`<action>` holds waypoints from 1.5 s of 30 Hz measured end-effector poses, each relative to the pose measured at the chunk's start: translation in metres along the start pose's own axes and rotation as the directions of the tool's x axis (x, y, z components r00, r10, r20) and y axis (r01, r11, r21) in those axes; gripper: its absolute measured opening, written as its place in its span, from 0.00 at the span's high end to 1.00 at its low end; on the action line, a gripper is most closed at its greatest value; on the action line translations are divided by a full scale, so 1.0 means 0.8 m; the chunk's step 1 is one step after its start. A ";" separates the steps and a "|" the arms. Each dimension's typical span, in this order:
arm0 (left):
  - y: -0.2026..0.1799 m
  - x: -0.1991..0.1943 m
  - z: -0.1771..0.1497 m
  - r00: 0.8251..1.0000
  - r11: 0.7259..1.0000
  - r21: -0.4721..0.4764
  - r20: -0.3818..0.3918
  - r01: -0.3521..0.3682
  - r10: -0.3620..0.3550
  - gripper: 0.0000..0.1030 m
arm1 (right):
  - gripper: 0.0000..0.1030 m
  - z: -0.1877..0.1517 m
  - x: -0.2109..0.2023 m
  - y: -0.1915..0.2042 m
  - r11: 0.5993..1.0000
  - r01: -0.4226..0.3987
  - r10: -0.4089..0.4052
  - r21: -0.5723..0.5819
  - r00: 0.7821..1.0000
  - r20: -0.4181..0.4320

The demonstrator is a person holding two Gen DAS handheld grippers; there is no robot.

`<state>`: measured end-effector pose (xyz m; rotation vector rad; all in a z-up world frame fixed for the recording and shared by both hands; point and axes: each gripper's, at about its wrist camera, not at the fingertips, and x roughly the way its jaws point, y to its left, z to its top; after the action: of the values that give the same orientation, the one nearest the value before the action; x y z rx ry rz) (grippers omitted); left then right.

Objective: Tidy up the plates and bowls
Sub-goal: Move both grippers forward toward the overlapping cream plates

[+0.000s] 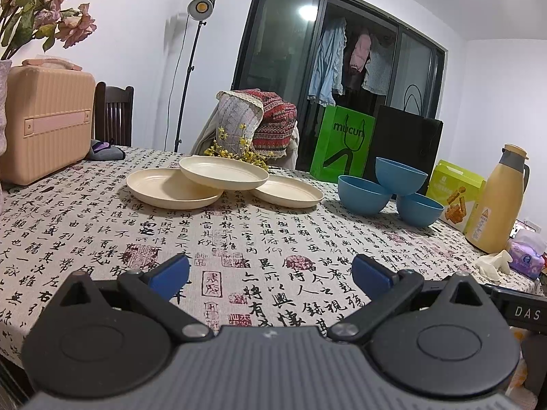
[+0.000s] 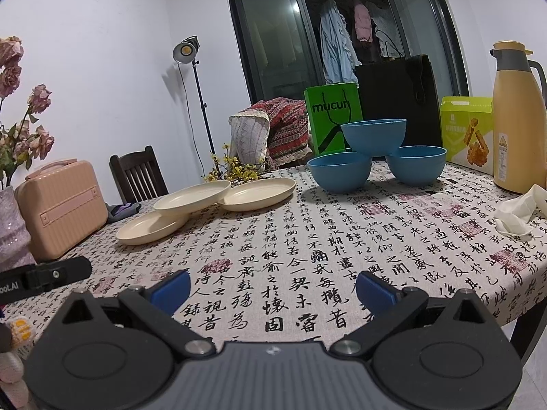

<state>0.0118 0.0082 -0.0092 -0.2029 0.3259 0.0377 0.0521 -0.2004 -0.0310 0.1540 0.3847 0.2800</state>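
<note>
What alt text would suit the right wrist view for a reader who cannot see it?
The open right claw hovers empty above a calligraphy-print tablecloth. Beyond it lie three overlapping cream plates and three blue bowls, one perched on the other two. A yellow thermos stands at the right.

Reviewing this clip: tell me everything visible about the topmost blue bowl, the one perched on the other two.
The top blue bowl is a plain, matte, round bowl, plastic-looking, uniformly blue with no pattern. It sits upright, mouth up, and looks level, bridging the rims of the left blue bowl and the right blue bowl, which stand on the tablecloth. Its inside is not visible. A green bag and a black bag stand behind it. Neither gripper touches it.
</note>
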 end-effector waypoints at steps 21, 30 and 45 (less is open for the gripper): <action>0.005 0.043 0.024 0.999 0.999 0.031 0.037 0.014 -0.016 0.00 | 0.00 0.014 0.055 0.015 0.998 -0.009 0.010 -0.056 1.000 0.013; 0.017 0.067 0.038 0.999 1.000 0.007 0.048 0.006 -0.006 0.00 | 0.00 0.032 0.088 0.023 0.996 0.001 0.003 -0.084 0.999 0.042; 0.035 0.103 0.073 0.995 0.999 -0.035 0.091 -0.028 0.031 0.00 | 0.00 0.076 0.145 0.040 0.995 -0.016 0.026 -0.094 0.995 0.098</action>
<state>0.1060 0.0480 0.0128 -0.2287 0.2369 0.0817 0.1712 -0.1410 -0.0094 0.0797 0.2714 0.3094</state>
